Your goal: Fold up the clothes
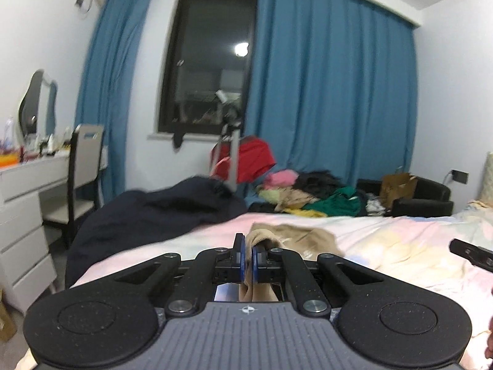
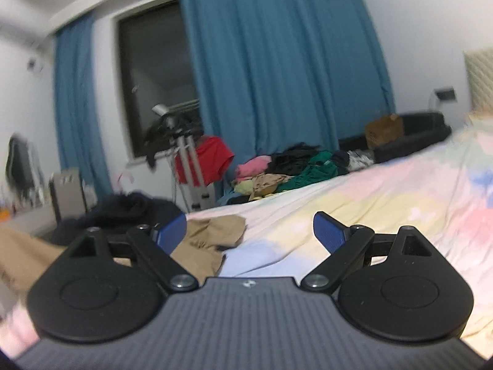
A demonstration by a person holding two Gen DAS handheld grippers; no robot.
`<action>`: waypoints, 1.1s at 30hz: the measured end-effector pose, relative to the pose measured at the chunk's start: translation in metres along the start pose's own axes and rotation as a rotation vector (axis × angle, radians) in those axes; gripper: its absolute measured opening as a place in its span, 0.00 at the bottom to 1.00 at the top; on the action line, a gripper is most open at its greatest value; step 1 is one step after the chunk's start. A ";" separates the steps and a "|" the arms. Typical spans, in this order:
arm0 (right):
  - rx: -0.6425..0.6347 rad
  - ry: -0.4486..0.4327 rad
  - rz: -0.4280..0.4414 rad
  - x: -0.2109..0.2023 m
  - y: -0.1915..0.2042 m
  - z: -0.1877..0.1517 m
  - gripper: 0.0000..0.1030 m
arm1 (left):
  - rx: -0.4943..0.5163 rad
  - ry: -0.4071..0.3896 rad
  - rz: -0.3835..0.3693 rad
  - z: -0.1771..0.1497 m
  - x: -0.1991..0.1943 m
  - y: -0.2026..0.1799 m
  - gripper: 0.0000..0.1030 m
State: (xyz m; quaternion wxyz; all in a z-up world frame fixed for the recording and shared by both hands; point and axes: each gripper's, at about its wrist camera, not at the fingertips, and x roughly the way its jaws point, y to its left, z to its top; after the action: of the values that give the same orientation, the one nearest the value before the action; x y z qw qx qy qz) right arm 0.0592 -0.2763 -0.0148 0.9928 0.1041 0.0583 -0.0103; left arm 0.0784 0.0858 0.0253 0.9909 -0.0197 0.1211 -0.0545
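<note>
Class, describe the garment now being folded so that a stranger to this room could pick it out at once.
Start at the bed with the pastel patchwork sheet, before the blue curtains. On its near side lies a tan garment, one edge pinched in the left gripper. Its plain tan colour sets it apart from the dark navy heap beside it.

No word, number or brand name can be read in either view. The only sign is a small white round emblem [image 1: 245, 310] printed on the grey ribbed housing just behind the fingers of the left gripper [image 1: 248, 257]; the same mark [image 2: 247, 284] sits in the matching spot behind the right gripper [image 2: 250, 234], blurred there. Ahead of the left gripper's tips, the tan garment [image 1: 295, 237] carries pale marks [image 1: 305, 252] that may be print, but they are too small and soft to make out. The brown cardboard box [image 1: 396, 185] far ahead and to the right shows no legible lettering.
</note>
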 end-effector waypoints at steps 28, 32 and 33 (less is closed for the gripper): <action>-0.087 0.142 0.045 0.100 0.075 -0.070 0.70 | -0.076 0.217 0.110 -0.043 0.103 0.080 0.08; -0.093 0.090 -0.045 0.112 0.065 -0.053 0.72 | -0.077 0.245 0.105 -0.046 0.103 0.083 0.09; -0.070 0.127 -0.047 0.117 0.060 -0.055 0.72 | -0.082 0.256 0.107 -0.047 0.104 0.085 0.09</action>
State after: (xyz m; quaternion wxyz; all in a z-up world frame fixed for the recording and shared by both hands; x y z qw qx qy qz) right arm 0.1713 -0.2072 -0.0703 0.9896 0.0684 0.1238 -0.0249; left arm 0.1765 0.1571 -0.0492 0.9673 -0.0466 0.2494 0.0013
